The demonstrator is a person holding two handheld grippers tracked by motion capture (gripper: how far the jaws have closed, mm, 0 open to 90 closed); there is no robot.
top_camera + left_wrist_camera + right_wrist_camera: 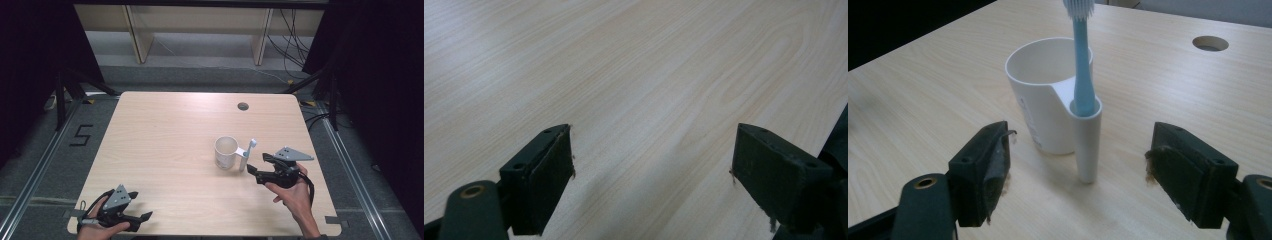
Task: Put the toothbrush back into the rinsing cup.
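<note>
Pale wooden table (165,150) sat on grey floor (45,160).
Beige shelving (200,25) stood behind, cables (290,35) trailed right, darkness flanked both sides.

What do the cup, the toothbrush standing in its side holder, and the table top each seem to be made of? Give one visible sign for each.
Cup: probably plastic, white and matt; thin even rim, moulded side tube.
Toothbrush: likely plastic, smooth light blue handle, with white bristles at the top.
Table top: pale wood or wood-look laminate; printed-looking grain lines and a soft sheen leave it open.
</note>
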